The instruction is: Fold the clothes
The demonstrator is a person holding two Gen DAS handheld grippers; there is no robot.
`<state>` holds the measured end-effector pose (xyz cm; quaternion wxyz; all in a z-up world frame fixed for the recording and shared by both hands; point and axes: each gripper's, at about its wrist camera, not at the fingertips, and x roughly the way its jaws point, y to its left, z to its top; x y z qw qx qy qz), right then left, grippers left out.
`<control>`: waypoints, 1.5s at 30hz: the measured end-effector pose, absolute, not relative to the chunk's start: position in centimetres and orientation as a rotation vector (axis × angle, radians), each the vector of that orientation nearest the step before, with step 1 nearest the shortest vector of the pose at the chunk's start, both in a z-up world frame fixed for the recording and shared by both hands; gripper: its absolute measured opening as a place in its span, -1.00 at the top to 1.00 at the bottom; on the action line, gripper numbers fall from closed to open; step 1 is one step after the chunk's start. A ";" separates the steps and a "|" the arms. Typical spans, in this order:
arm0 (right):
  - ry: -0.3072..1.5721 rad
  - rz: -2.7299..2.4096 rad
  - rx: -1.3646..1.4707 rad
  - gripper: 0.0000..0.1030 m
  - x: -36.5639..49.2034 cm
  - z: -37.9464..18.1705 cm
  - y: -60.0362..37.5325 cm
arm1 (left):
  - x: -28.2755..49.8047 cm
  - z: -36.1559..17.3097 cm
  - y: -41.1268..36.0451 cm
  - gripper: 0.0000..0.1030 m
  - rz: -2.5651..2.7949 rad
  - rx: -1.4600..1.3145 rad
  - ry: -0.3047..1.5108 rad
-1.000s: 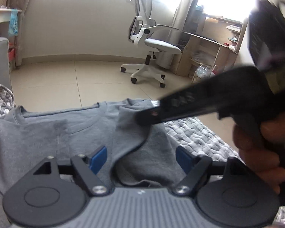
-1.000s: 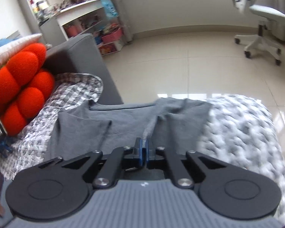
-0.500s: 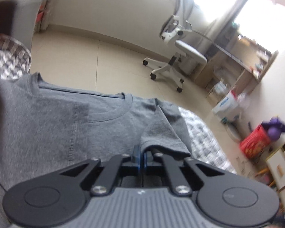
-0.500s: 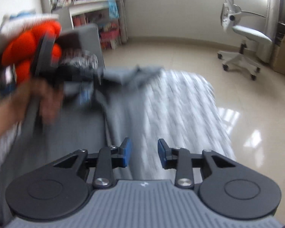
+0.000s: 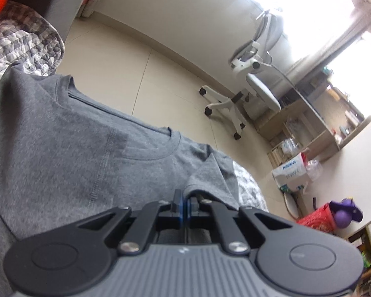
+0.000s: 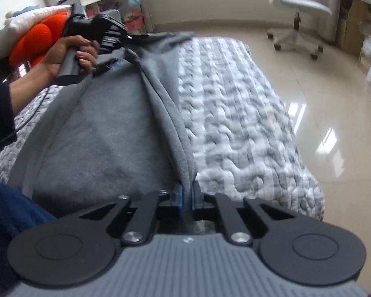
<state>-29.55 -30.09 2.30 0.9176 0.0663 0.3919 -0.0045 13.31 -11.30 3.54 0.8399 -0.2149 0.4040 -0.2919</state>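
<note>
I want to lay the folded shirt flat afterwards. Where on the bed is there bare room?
The quilt is bare between the shirt and the bed's floor-side edge. The cushion end is crowded: the left gripper pinches the shirt there, beside the orange cushion. The right gripper is closing on the near hem.
</note>
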 end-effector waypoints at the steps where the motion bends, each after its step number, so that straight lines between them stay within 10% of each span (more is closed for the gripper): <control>1: 0.795 -0.004 0.104 0.88 -29.8 2.7 -29.4 | 13.3 3.8 -11.2 0.95 -0.624 -0.460 0.845; 20: 0.856 0.089 -0.041 0.72 -30.4 0.9 -24.3 | 14.1 4.0 -9.8 0.95 -0.593 -0.523 0.836; 26: 0.867 0.099 -0.094 0.33 -30.2 -0.6 -22.7 | 14.3 3.5 -9.7 0.95 -0.581 -0.535 0.854; 29: 0.880 0.091 -0.069 1.00 -30.1 -0.8 -22.7 | 14.3 3.6 -9.7 0.95 -0.581 -0.534 0.853; 45: 0.823 0.306 0.360 1.00 -28.3 2.2 -24.1 | 14.5 5.2 -8.8 0.95 -0.601 -0.598 0.800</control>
